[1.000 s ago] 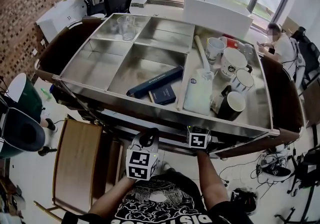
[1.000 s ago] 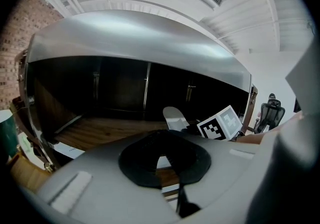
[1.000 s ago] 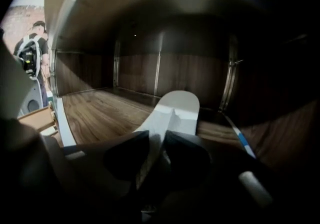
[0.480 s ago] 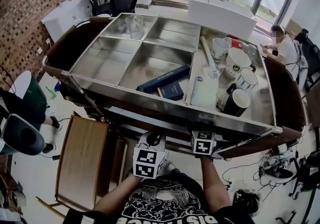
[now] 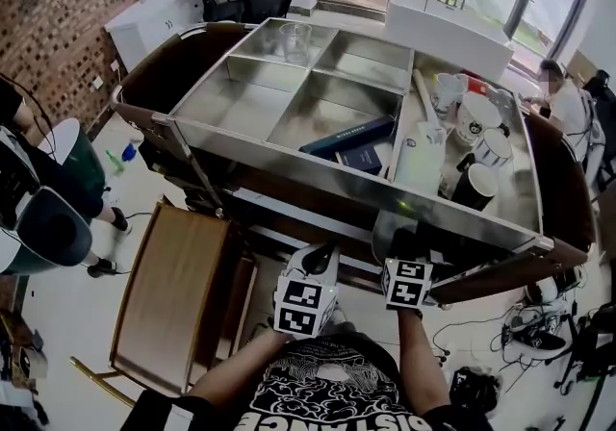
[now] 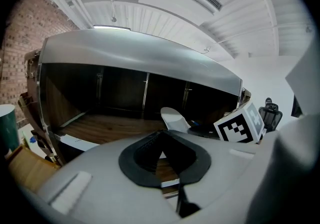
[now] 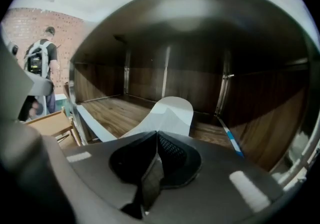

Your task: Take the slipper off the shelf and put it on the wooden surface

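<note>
Right claw point(image 7: 156, 137) angled down, just clamped slipper point(image 7: 169, 114)

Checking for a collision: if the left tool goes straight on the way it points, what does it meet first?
Probably the pale white slipper just beyond the tips of the left tool; if it passes left of that, the brown wooden shelf floor. Depth is unclear.

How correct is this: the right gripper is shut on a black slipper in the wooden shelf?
The slipper is white, not black; the right gripper view shows it. The right gripper, its jaws having just closed, is shut on it in the wooden shelf.
</note>
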Demonstrator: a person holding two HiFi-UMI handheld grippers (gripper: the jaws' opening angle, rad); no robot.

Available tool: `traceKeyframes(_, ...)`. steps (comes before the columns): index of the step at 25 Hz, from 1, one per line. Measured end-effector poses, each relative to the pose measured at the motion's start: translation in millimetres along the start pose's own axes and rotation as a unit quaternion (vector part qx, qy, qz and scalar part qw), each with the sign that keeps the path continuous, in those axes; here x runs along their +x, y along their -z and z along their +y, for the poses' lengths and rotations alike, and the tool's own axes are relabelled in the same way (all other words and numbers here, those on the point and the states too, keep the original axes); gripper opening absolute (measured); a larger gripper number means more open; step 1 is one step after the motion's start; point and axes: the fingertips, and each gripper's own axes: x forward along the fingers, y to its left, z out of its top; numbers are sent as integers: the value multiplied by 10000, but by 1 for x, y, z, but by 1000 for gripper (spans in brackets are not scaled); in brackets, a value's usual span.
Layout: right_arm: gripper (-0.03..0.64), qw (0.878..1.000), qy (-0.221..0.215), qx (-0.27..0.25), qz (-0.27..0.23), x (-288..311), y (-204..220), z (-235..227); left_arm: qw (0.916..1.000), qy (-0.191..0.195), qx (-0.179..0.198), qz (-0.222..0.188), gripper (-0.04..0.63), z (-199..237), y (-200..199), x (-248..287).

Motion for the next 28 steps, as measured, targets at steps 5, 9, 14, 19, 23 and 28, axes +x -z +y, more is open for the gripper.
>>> traceKeyframes(5, 11, 9999, -98, -94, -44, -24, 1, 20, 9999, -48, -98, -80, 5, 2, 4, -11)
traceKeyframes(9, 11, 9998, -176, -33, -119, -45, 3, 39, 9998, -77, -131, -112, 5, 4, 10, -24)
traceKeyframes(14, 12, 9989, -390, -50, -236, -69, 2, 72, 9996, -149, -189, -175, 5, 11, 16, -41)
traceKeyframes(19, 11, 9973, -673, -45, -295, -88, 4, 104, 9988, -364, -287, -145, 5, 26, 28, -60)
traceKeyframes(23, 12, 9946, -931, -123, -438, -98, -7, 132, 9972, -618, -364, -219, 5, 47, 31, -74)
traceKeyframes(28, 11, 9900, -1269, -313, -526, -108, -10, 160, 9939, -929, -526, -282, 5, 67, 38, -94)
